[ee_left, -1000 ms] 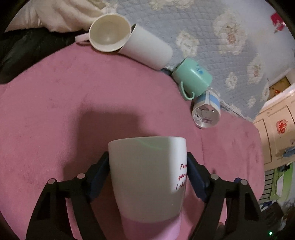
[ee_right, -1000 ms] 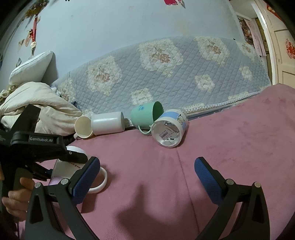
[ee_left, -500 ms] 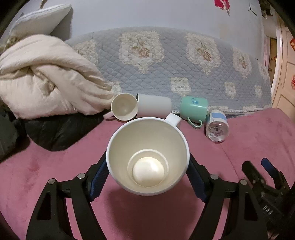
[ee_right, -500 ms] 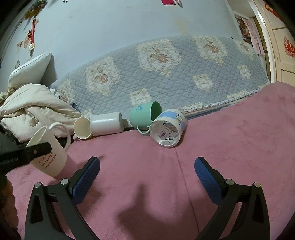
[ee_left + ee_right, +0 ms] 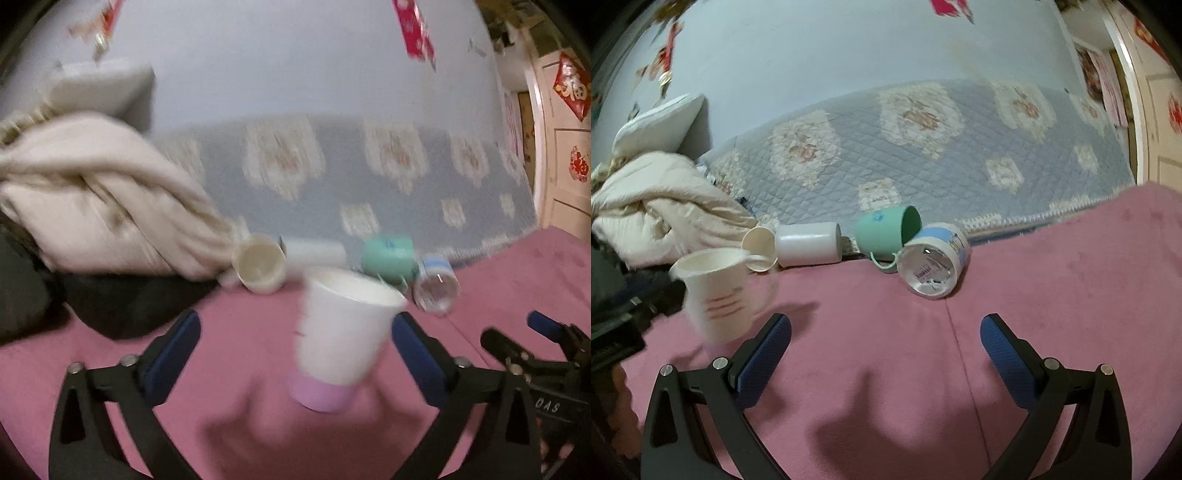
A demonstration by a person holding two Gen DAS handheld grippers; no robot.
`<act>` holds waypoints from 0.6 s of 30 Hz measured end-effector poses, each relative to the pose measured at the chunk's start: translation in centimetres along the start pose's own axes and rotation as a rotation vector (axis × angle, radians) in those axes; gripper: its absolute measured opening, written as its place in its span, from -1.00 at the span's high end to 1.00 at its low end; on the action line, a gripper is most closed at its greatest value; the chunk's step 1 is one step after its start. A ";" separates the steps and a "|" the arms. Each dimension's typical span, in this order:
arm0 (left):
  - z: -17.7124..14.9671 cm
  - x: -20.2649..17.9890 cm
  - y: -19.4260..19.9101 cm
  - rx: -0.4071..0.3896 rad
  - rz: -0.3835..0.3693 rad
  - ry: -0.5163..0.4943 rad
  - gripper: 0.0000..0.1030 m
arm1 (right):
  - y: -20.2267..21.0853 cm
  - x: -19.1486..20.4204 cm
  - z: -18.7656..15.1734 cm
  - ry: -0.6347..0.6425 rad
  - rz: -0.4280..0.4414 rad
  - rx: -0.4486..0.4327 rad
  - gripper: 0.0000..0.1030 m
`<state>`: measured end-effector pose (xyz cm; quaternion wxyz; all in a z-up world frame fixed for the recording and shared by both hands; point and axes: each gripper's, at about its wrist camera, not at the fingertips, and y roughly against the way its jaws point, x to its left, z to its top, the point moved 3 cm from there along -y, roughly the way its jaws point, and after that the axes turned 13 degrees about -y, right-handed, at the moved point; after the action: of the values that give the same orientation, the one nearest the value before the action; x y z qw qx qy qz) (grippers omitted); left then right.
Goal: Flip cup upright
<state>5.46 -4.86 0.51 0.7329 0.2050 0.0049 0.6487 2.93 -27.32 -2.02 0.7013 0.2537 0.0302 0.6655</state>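
A white mug with a pink base and red lettering (image 5: 343,339) stands mouth up, a little tilted, on the pink blanket (image 5: 240,369). It lies between the open fingers of my left gripper (image 5: 295,354), which do not touch it. The view is blurred. The mug also shows at the left in the right wrist view (image 5: 720,291). My right gripper (image 5: 886,354) is open and empty over the blanket (image 5: 1052,295); it also shows at the right edge of the left wrist view (image 5: 546,350).
Several cups lie on their sides at the far blanket edge: a cream cup (image 5: 761,249), a white one (image 5: 809,249), a green mug (image 5: 888,236), a blue-banded cup (image 5: 934,266). A beige duvet (image 5: 661,203) is heaped at the left. A quilted grey cover (image 5: 923,147) rises behind.
My left gripper turned the mug from base-forward to mouth up, then opened and let it go. The mug now stands free on the blanket. My right gripper has stayed almost still.
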 end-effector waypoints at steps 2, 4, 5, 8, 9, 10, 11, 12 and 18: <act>0.4 0.4 1.4 -0.073 0.062 -0.037 -1.00 | 0.2 0.6 0.0 0.032 -0.018 -0.015 -1.00; 0.7 0.8 2.2 -0.111 0.092 -0.082 -1.00 | 0.6 1.1 0.1 0.055 -0.041 -0.041 -1.00; 0.7 0.9 2.5 -0.123 0.105 -0.106 -1.00 | 0.9 1.3 0.1 0.062 -0.057 -0.063 -1.00; 0.2 1.1 3.3 -0.139 0.136 -0.176 -1.00 | 2.5 2.3 0.6 0.093 -0.090 -0.176 -1.00; -0.1 1.3 3.5 -0.139 0.152 -0.195 -1.00 | 2.8 2.5 0.7 0.103 -0.094 -0.199 -1.00; -0.6 1.6 3.7 -0.134 0.149 -0.196 -1.00 | 3.1 2.9 0.7 0.114 -0.094 -0.217 -1.00; -0.9 1.9 3.8 -0.131 0.136 -0.178 -1.00 | 3.3 3.3 0.6 0.132 -0.084 -0.232 -1.00; -1.1 2.3 4.0 -0.133 0.124 -0.151 -1.00 | 3.4 3.6 0.6 0.144 -0.079 -0.232 -1.00; -1.9 3.2 4.1 -0.134 0.125 -0.089 -1.00 | 3.5 3.7 0.5 0.135 -0.040 -0.227 -1.00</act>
<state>1.57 -0.99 0.86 0.7026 0.1841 -0.0840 0.6823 0.33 -24.04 0.85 0.7351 0.1268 0.0068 0.6659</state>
